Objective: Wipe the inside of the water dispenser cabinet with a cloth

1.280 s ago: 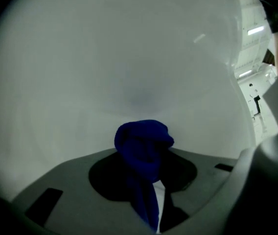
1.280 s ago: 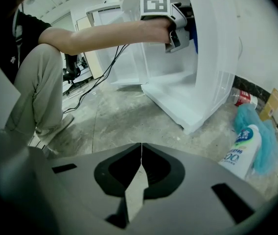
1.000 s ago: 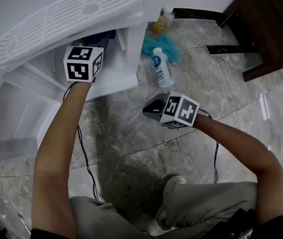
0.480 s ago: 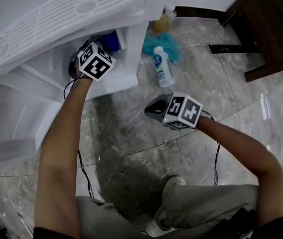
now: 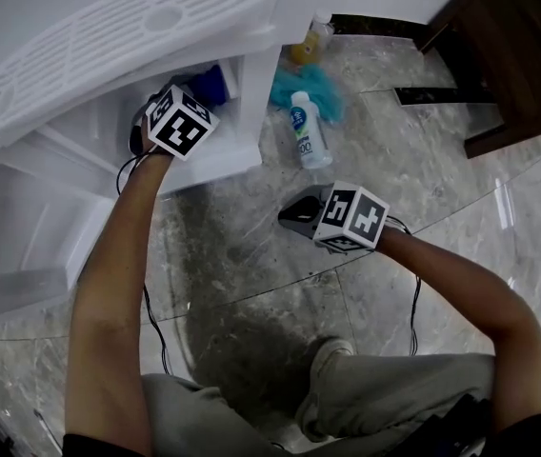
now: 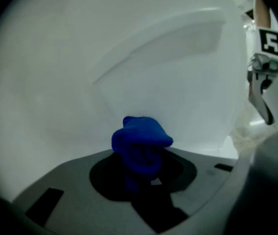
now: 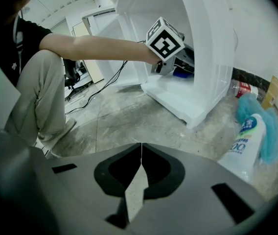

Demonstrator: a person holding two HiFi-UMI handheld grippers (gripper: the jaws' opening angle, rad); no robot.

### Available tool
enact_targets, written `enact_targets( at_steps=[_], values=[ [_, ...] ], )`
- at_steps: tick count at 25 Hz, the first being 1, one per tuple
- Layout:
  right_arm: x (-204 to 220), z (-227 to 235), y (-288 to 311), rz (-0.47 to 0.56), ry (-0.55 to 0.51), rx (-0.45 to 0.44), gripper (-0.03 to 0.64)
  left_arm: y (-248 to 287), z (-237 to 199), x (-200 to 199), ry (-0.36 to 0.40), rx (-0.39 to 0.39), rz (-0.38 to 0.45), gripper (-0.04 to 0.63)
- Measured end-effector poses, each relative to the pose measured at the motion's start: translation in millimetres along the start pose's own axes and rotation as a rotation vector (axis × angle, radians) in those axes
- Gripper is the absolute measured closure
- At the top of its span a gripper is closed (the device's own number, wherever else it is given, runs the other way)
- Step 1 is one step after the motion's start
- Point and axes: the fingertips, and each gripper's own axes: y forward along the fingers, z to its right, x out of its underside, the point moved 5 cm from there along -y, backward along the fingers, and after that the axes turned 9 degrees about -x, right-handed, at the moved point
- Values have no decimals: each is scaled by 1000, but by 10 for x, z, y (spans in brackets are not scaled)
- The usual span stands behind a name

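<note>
The white water dispenser cabinet [image 5: 242, 150] lies open on the stone floor. My left gripper [image 5: 194, 93] reaches into it and is shut on a bunched blue cloth [image 5: 209, 84]. In the left gripper view the cloth [image 6: 141, 141] sticks up from between the jaws, close to the cabinet's white inner wall [image 6: 129, 58]. From the right gripper view, the left gripper [image 7: 171, 70] sits low in the opening. My right gripper [image 5: 294, 215] hangs over the floor outside the cabinet, shut and holding nothing [image 7: 140, 151].
A white plastic bottle [image 5: 307, 129] lies on the floor beside a teal cloth [image 5: 323, 89], with a yellow bottle [image 5: 310, 38] behind them. The cabinet door [image 5: 23, 246] stands open at the left. Dark wooden furniture [image 5: 509, 55] fills the upper right. Cables [image 5: 161, 303] trail past the person's knee.
My left gripper has sunk lower inside the cabinet and rolled, with the blue cloth still in it. The right gripper has stayed where it was.
</note>
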Motion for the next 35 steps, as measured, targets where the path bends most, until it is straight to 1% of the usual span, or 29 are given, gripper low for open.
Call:
enact_targets(
  at_steps=[2, 4, 6, 9, 12, 14, 16, 17, 18, 19, 22, 23, 24, 27, 29, 30, 31, 32, 33, 35],
  values=[
    [-37, 19, 6, 2, -4, 0, 618, -72, 94, 21, 6, 57, 10, 468],
    [-61, 26, 30, 9, -2, -2, 618, -69, 116, 28, 45, 54, 19, 468],
    [-75, 17, 44, 6, -4, -6, 618, -3, 65, 12, 60, 28, 12, 468],
    [-68, -16, 43, 4, -6, -10, 618, 129, -71, -17, 16, 4, -26, 468],
    [-35, -49, 23, 6, 1, -6, 618, 189, -133, -25, -35, 5, -65, 468],
    [-27, -59, -7, 2, 6, -3, 618, 178, -144, -27, -64, -5, -58, 468],
    [-55, -46, -44, 6, 5, 3, 618, 141, -142, -17, -92, -33, -38, 468],
    [-89, -35, -65, 18, 6, 7, 618, 106, -128, -10, -91, -43, -31, 468],
    [-138, -23, -92, 37, 11, 11, 618, 59, -98, -4, -73, -41, -28, 466],
    [-200, -7, -125, 64, 23, 13, 618, -1, -57, 2, -38, -29, -28, 466],
    [-439, 78, -244, 183, 94, 21, 618, -221, 37, 20, 105, 7, -20, 465],
    [-526, 123, -282, 223, 121, 29, 618, -302, 40, 31, 134, 9, -13, 465],
    [-612, 173, -317, 262, 147, 42, 618, -388, 36, 41, 147, 9, -4, 465],
    [-867, 300, -396, 373, 208, 87, 617, -679, 69, 38, 139, 14, 47, 465],
    [-1037, 344, -431, 451, 244, 93, 611, -874, 136, 12, 152, 29, 84, 465],
    [-1118, 361, -440, 489, 268, 90, 569, -968, 173, 6, 153, 37, 101, 465],
    [-1200, 373, -442, 526, 295, 82, 461, -1062, 210, 10, 142, 46, 116, 465],
    [-1287, 377, -438, 560, 319, 71, 383, -1156, 245, 28, 125, 54, 129, 465],
    [-1379, 372, -431, 590, 333, 60, 370, -1248, 279, 63, 112, 61, 138, 465],
    [-1552, 339, -405, 622, 329, 50, 355, -1414, 344, 174, 114, 68, 146, 465]
  ],
)
